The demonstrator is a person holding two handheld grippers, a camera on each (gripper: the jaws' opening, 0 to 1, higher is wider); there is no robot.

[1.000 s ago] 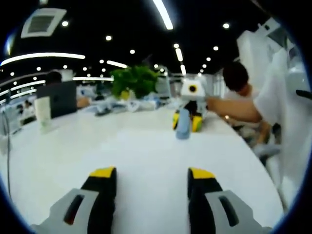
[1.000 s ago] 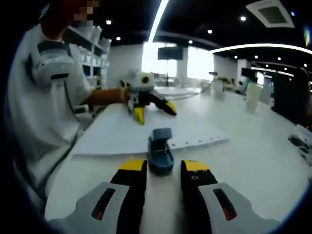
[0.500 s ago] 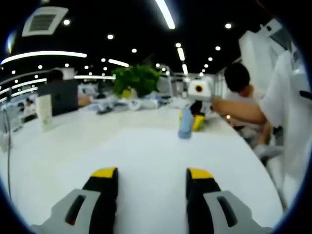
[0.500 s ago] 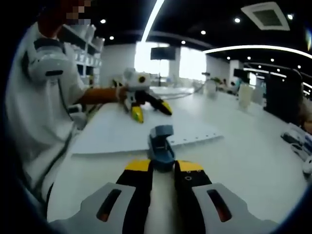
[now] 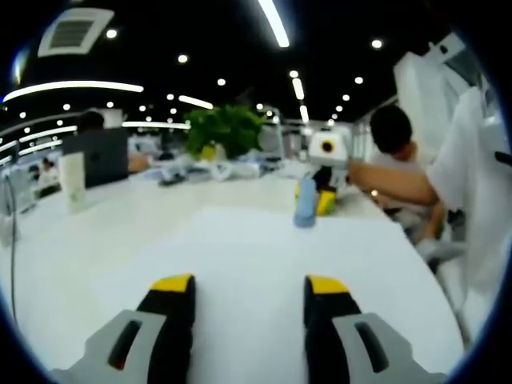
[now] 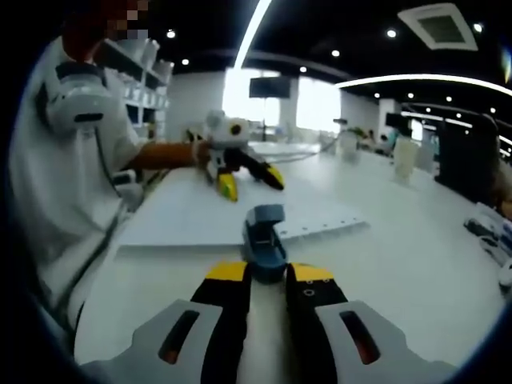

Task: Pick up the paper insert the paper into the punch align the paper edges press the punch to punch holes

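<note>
The punch [image 6: 264, 242] is a small blue-grey hand punch sitting on the near edge of the paper [image 6: 200, 216], a white sheet lying flat on the white table [image 6: 416, 240] with a row of small holes along the edge beside the punch. The right gripper [image 6: 268, 274] is clenched on the punch's near end, its yellow-tipped jaws touching it on both sides. A second ago those jaws stood wider apart around the punch; they have closed since half a second ago and nothing else has shifted. The left gripper [image 5: 246, 285] stays spread wide above the paper [image 5: 264, 256], grasping nothing (beyond the punch in the right gripper view). Farther behind the punch stand a white cup [image 5: 72, 181], a laptop [image 5: 98, 158] and a green plant [image 5: 225, 130].
</note>
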